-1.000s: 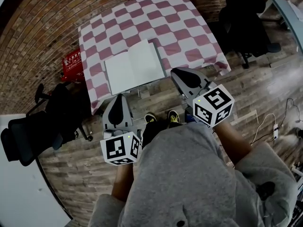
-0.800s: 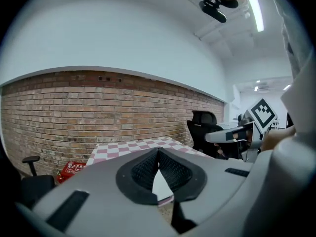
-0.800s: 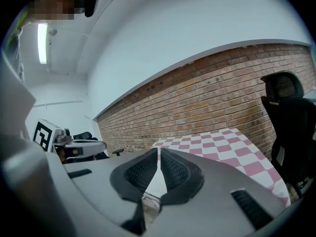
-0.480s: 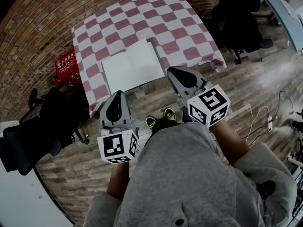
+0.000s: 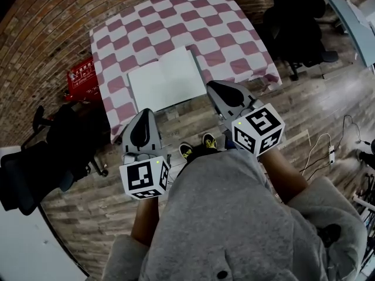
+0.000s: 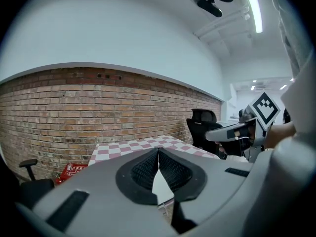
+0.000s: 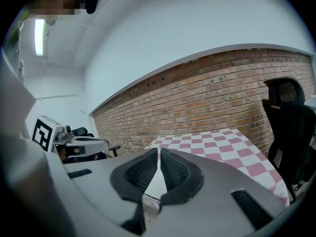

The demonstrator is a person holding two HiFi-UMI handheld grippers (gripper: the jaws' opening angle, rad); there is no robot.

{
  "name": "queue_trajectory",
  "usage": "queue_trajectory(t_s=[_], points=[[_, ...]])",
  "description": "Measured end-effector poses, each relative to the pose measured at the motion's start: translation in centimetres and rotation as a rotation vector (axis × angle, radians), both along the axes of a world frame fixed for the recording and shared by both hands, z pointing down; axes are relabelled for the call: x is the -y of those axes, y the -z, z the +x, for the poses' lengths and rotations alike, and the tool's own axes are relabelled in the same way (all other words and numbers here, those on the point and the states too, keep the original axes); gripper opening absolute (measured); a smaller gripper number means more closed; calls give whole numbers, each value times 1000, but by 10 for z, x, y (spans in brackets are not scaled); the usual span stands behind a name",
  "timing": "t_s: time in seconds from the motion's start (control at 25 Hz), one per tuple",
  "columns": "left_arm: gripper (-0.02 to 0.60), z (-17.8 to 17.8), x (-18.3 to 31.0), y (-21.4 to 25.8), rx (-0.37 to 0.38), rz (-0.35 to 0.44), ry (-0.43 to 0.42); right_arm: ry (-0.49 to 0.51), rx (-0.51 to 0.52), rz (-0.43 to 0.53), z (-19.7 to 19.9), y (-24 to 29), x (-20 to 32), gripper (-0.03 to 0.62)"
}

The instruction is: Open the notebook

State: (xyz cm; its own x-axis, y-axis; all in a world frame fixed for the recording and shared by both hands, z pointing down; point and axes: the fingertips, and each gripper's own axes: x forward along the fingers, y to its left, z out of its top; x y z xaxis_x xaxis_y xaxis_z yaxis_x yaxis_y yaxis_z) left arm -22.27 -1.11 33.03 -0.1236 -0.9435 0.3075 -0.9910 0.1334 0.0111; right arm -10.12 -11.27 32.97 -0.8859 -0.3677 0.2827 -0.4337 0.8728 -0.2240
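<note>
On the checked table [image 5: 193,22] we see the notebook [image 5: 167,79] lying open at its near edge; our left gripper [image 5: 143,113] and right gripper [image 5: 214,88] hover over the wooden floor [image 5: 304,107], short of it, jaws closed together, holding nothing.

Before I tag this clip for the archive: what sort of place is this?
Likely an office or lab room: black office chair, brick wall, ceiling strip light, and a checked tablecloth under an open notebook.

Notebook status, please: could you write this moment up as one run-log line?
notebook: open, flat on checked table | left gripper: shut, empty, clear of notebook | right gripper: shut, empty, clear of notebook
</note>
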Motion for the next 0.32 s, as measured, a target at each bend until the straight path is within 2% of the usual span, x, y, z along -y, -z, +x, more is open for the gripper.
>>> queue_trajectory(t_s=[0.32], points=[[11, -5, 0, -2, -5, -6, 8, -6, 0, -7, -5, -2, 6, 36]])
